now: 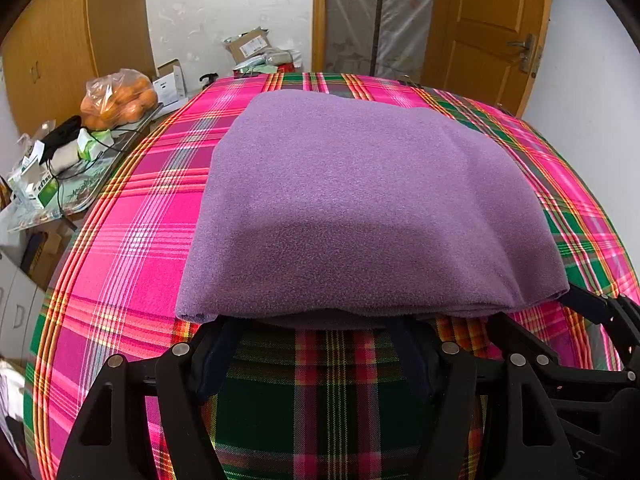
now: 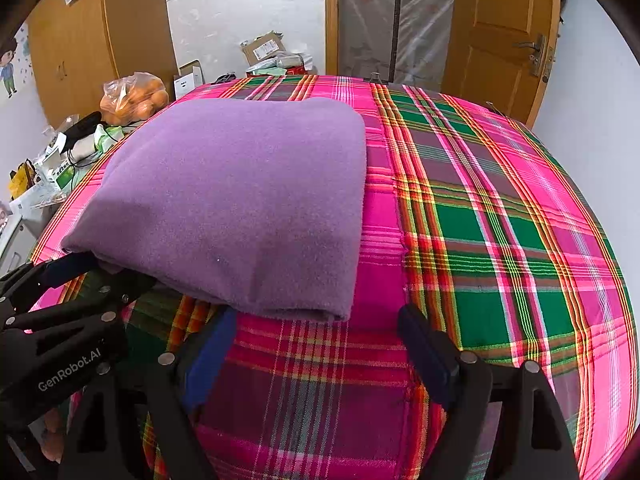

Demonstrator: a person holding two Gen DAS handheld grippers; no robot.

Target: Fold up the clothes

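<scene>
A purple fleece cloth [image 1: 360, 200], folded into a thick rectangle, lies flat on the pink and green plaid bedspread [image 1: 132, 240]. My left gripper [image 1: 316, 332] stands open at the cloth's near edge, and that edge hides both fingertips. My right gripper [image 2: 320, 328] is open too, at the near right corner of the cloth [image 2: 240, 200]. Its left fingertip sits just under that corner, while the right one is over the bare bedspread [image 2: 500, 220]. In the right wrist view the left gripper [image 2: 100, 276] shows at the cloth's near left corner.
A side table [image 1: 80, 192] left of the bed carries a bag of oranges [image 1: 118, 98], boxes and cables. Cardboard boxes [image 1: 250, 46] lie beyond the far edge. A wooden door [image 1: 484, 20] stands at the back right and a wardrobe [image 1: 52, 52] at the back left.
</scene>
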